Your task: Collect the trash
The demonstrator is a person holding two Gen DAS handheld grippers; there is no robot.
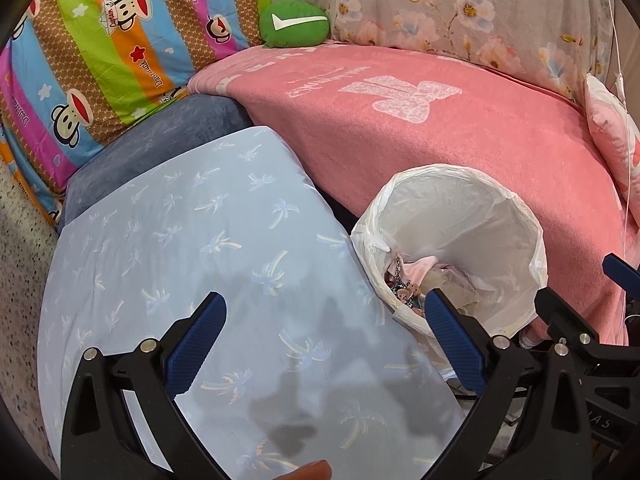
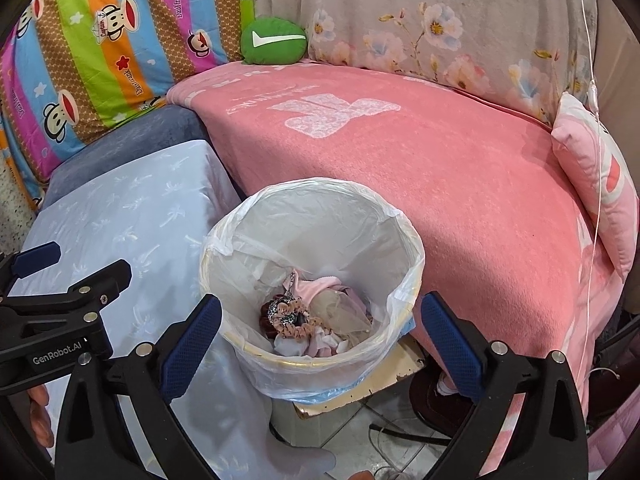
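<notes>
Two grippers, left gripper and right gripper, both spread wide and holding nothing. One lined bin between blue cloth and pink blanket holds the trash. "GenRobot.AI" marks the left gripper; the striped quilt reads "Daul frank".

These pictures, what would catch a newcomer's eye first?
Probably the white-lined trash bin, standing between the pale blue palm-print cushion and the pink blanket, with crumpled scraps and a leopard-print piece at its bottom. Behind them, a bright striped monkey-print pillow and a green pouch. Both tongs, left and right, are open and empty.
</notes>
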